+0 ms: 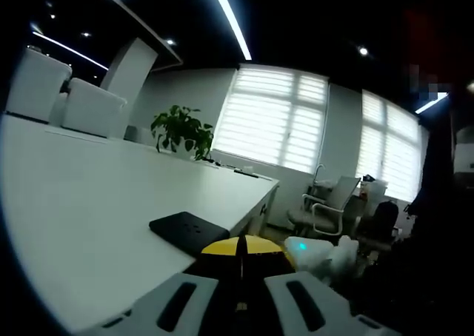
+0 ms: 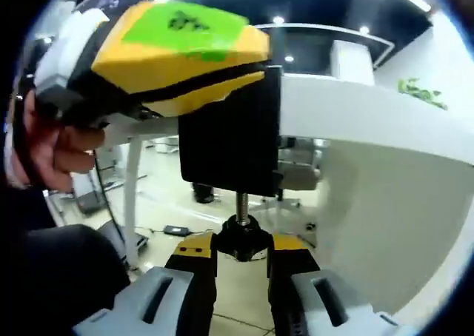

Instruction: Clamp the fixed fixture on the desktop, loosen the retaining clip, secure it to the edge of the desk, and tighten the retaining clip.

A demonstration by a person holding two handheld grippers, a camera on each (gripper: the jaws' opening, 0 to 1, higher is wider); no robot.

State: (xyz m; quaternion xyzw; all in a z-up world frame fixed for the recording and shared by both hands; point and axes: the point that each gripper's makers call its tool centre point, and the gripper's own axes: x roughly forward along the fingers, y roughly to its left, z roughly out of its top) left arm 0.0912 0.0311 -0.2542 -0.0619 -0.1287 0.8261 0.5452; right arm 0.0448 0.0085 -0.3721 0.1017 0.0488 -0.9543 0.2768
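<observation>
Clamp fixture (image 2: 231, 129) sits on the tabletop (image 1: 96, 203) edge: black top plate (image 1: 189, 231) lies flat on the white surface near the corner, black body hangs below the edge in the right gripper view. Left claw (image 1: 238, 295) pinching the fixture from the near side, yellow-tipped jaws pressed against it; same claw visible from below as the yellow-and-green housing (image 2: 178, 47), a hand (image 2: 59, 147) behind it.

Key relation: threaded screw (image 2: 241, 203) runs straight down from the fixture body, long axis vertical, ending in the black knob (image 2: 242, 241). Right claw (image 2: 242, 256) directly under it, jaws either side of the knob and closed against it, looks like a grip on the knob. So right claw is the nearer one for turning; left just steadies.

Judgement: fixture already over the edge, tightening step at hand; needs rotation about the screw axis without pulling down.

No containers in sight. Plant (image 1: 181, 131) far along the tabletop, office chair (image 1: 326, 206) beyond.
</observation>
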